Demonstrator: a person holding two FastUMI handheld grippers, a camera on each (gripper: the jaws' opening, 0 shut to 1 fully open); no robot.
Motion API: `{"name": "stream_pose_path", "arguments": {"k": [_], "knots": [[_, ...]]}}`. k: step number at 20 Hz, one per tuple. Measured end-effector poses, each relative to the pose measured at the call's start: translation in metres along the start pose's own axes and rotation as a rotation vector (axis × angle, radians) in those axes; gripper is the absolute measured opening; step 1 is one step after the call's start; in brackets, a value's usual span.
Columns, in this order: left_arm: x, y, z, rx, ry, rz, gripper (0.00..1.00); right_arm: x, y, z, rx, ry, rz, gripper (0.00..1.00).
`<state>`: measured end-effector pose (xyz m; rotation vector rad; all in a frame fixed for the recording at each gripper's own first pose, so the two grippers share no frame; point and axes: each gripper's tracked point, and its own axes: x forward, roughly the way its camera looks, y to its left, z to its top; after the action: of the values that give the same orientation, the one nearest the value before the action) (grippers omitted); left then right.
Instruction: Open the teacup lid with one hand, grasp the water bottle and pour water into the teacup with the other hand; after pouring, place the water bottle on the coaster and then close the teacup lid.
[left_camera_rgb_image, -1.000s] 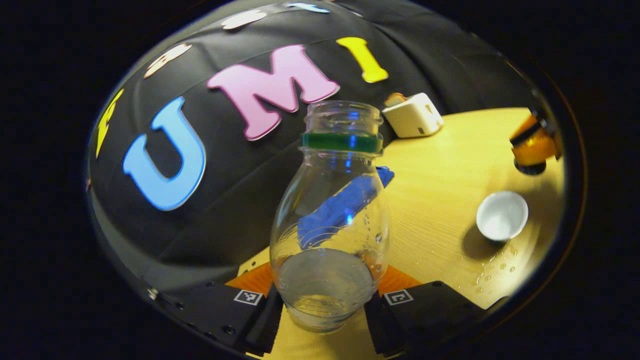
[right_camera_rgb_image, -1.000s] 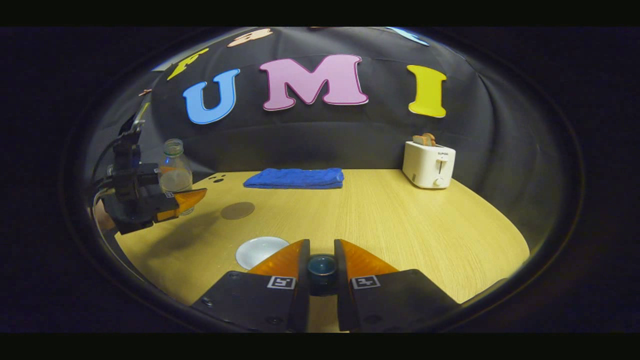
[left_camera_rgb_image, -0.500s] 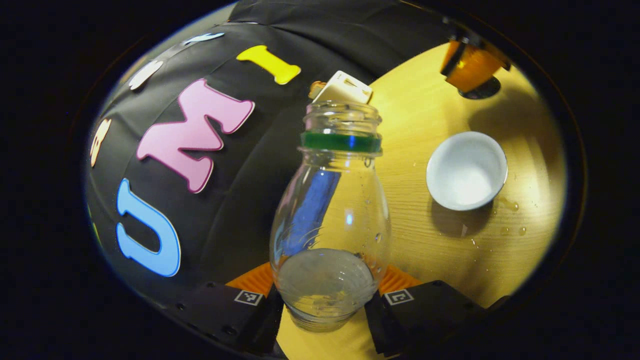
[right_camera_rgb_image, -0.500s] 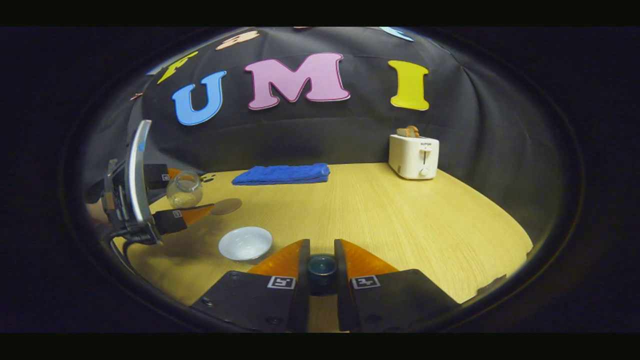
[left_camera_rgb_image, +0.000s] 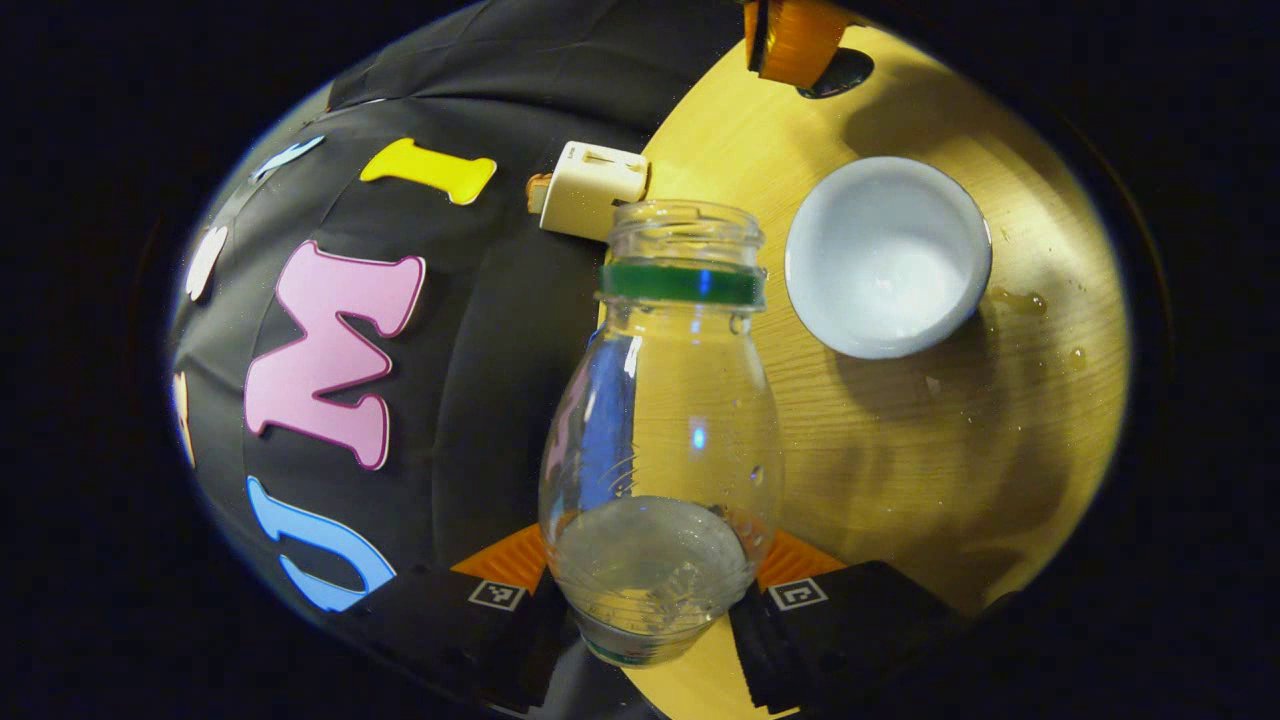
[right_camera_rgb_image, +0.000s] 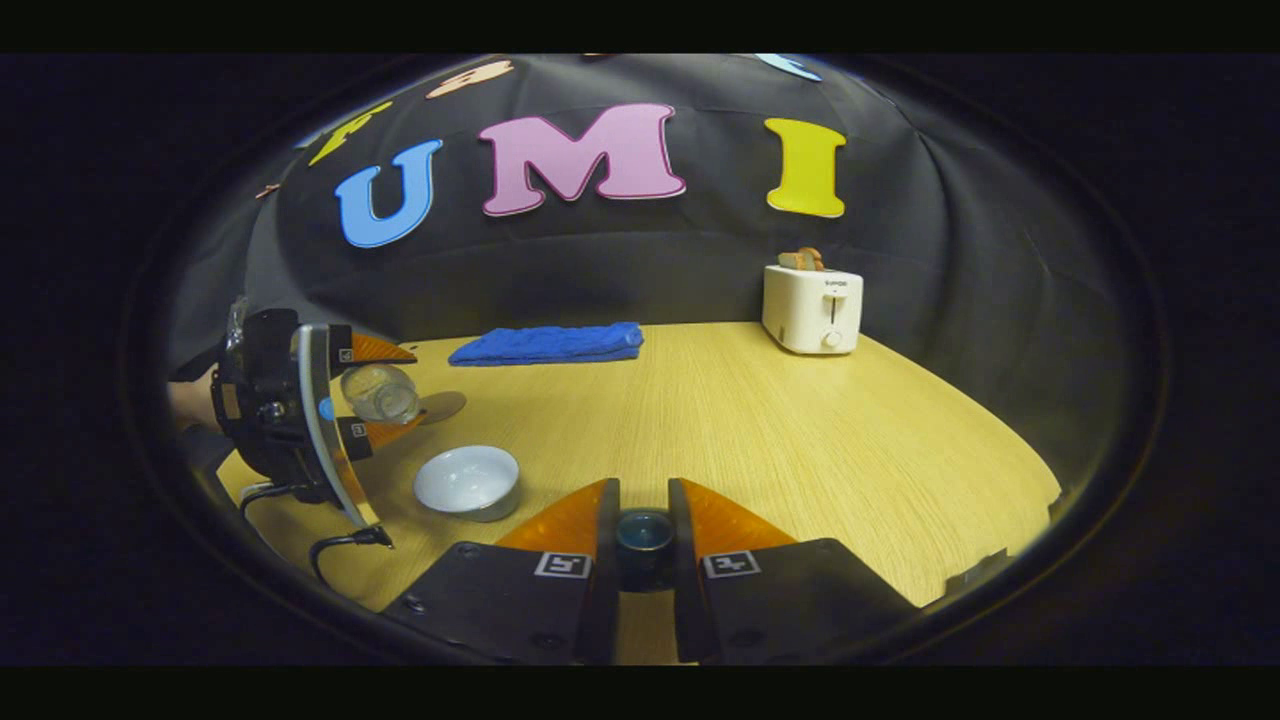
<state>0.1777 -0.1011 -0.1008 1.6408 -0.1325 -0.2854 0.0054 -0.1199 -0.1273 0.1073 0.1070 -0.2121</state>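
My left gripper (left_camera_rgb_image: 650, 600) is shut on the base of a clear water bottle (left_camera_rgb_image: 660, 430) with a green neck ring and no cap. A little water lies in it. The bottle is tipped far over, its mouth near the rim of the open white teacup (left_camera_rgb_image: 888, 255). From the right gripper view, the left gripper (right_camera_rgb_image: 300, 410) holds the bottle (right_camera_rgb_image: 380, 393) nearly level above the teacup (right_camera_rgb_image: 468, 480). My right gripper (right_camera_rgb_image: 643, 530) is shut on the dark blue knob of the teacup lid (right_camera_rgb_image: 643, 532), held to the cup's right. A round brown coaster (right_camera_rgb_image: 445, 405) lies behind the bottle.
A folded blue towel (right_camera_rgb_image: 548, 343) lies at the back of the wooden table (right_camera_rgb_image: 780, 430). A white toaster (right_camera_rgb_image: 812, 308) with toast stands back right. Water drops (left_camera_rgb_image: 1015, 300) dot the table beside the cup. A cable trails under the left gripper.
The left gripper has swung over the teacup and rolled the bottle from upright to strongly tipped. The right gripper has kept its hold on the lid and shifted slightly.
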Motion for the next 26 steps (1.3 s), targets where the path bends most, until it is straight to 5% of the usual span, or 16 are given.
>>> {"name": "stream_pose_path", "arguments": {"k": [13,23,26], "knots": [[0.012,0.012,0.013,0.248,-0.030,0.032,0.73,0.001,-0.018,-0.003,0.038,0.013,-0.030,0.25],[0.017,0.014,0.006,0.322,0.012,0.033,0.73,0.002,-0.021,-0.006,0.052,0.019,-0.025,0.31],[0.015,0.009,0.004,0.349,0.009,0.014,0.73,0.001,-0.020,-0.005,0.046,0.018,-0.022,0.26]]}}
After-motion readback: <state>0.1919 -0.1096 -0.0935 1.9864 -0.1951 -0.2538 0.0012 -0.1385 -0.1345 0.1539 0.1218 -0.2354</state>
